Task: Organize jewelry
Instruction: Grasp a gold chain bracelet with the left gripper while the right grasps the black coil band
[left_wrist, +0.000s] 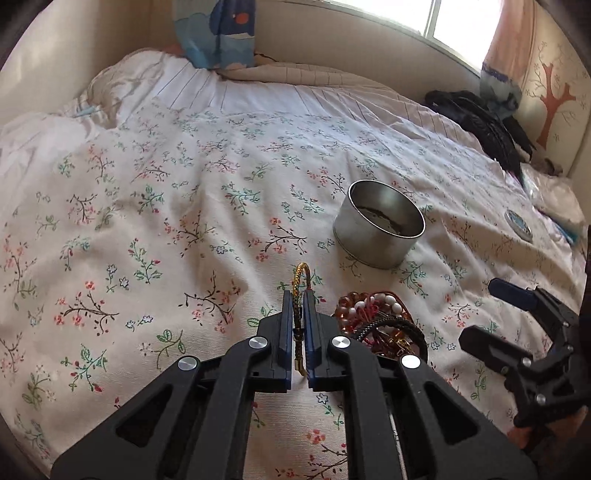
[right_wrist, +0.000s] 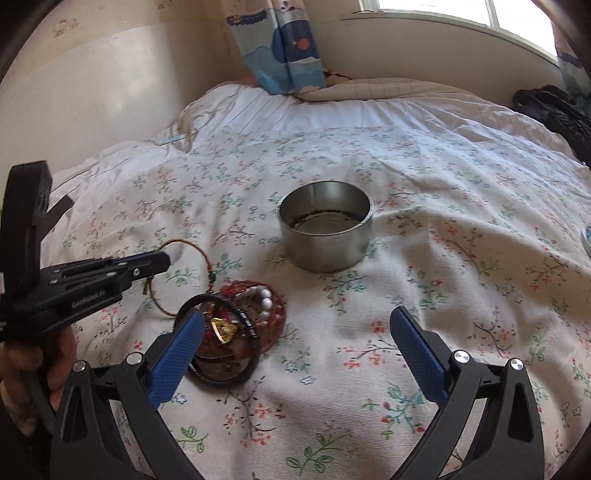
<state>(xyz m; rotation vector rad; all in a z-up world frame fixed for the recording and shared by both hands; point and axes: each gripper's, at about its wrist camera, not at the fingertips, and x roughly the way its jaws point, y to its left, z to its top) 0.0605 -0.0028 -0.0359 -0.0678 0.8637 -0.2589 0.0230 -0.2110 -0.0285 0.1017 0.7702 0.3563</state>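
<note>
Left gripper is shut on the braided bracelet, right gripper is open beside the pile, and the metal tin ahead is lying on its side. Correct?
Not quite. The metal tin stands upright with its mouth facing up; the right wrist view looks down into it. The rest holds: the left gripper is shut on the braided bracelet, and the right gripper is open beside the jewelry pile.

Braided bracelet (left_wrist: 300, 291) upright; jewelry pile (right_wrist: 236, 328) beside tin (right_wrist: 325, 232)

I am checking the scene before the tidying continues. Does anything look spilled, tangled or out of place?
Yes. The bracelets lie in one tangled heap on the bedspread, outside the metal tin. The tin's lid lies apart, far right. The left gripper pinches one braided bracelet.
</note>
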